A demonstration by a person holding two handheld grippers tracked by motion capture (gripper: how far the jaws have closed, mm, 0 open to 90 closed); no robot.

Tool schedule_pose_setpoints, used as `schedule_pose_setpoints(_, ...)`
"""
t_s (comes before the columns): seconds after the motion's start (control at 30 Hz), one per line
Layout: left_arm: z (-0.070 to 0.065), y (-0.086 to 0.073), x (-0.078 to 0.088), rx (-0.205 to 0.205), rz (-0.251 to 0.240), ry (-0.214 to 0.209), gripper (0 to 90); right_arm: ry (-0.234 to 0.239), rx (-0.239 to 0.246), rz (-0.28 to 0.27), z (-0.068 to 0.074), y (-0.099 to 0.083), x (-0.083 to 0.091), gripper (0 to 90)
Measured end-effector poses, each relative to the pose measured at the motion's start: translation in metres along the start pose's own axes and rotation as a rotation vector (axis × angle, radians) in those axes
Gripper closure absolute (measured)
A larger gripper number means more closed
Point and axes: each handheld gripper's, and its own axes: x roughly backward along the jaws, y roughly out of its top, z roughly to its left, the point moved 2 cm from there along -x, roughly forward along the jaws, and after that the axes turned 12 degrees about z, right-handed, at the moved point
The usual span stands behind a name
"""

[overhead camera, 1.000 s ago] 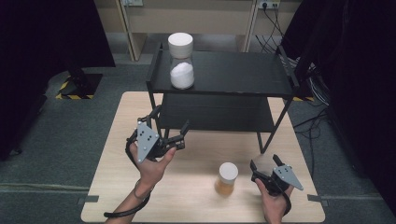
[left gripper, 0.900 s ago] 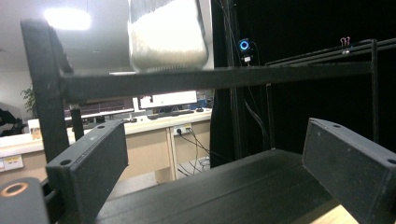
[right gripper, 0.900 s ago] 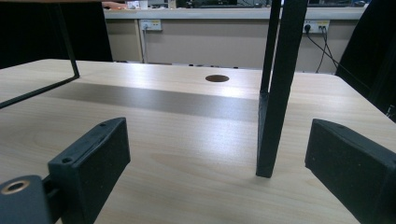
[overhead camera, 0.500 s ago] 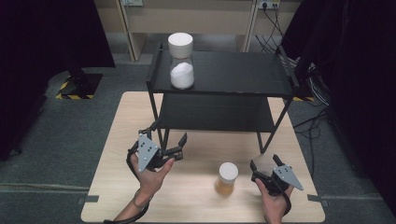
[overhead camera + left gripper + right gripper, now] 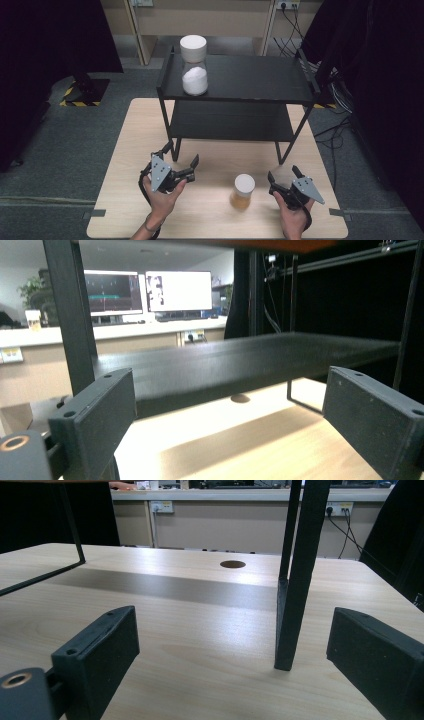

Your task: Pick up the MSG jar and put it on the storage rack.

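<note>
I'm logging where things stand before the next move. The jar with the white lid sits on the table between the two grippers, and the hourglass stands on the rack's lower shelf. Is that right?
Not quite. The hourglass stands on the rack's top shelf, near its left end, as the high view shows. The jar does sit on the table between the left gripper and the right gripper.

No text, label, brand or number can be read anywhere; the two monitors (image 5: 147, 290) far beyond the left claw (image 5: 235, 440) show content too blurred to read.
</note>
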Motion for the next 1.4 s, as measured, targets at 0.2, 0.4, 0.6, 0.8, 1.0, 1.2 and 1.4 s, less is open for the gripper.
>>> schedule_pose_setpoints(0.2,0.001,-0.011,-0.001,0.013,0.041,0.001,6.0,-0.001,0.001,0.000,0.000,0.000,0.000,6.7)
schedule_pose_setpoints(0.4,0.002,-0.023,-0.002,0.047,0.075,0.005,6.0,0.000,0.001,0.000,0.000,0.000,0.000,6.7)
schedule_pose_setpoints(0.6,0.000,-0.034,-0.006,0.053,0.118,0.004,6.5,0.000,0.003,-0.002,0.000,0.000,0.000,6.7)
schedule_pose_setpoints(0.8,0.002,-0.044,-0.010,0.101,0.156,0.001,7.6,0.001,0.002,-0.004,0.000,-0.001,0.000,6.7)
schedule_pose_setpoints(1.0,0.005,-0.048,-0.011,0.113,0.176,0.005,7.4,0.002,0.004,-0.007,0.000,-0.001,0.000,6.7)
schedule_pose_setpoints(1.2,0.004,-0.049,-0.011,0.099,0.169,0.005,7.2,0.002,0.005,-0.010,0.000,-0.002,0.001,6.7)
schedule_pose_setpoints(1.4,0.003,-0.050,-0.011,0.096,0.162,0.005,6.9,0.004,0.006,-0.009,0.000,-0.002,0.001,6.7)
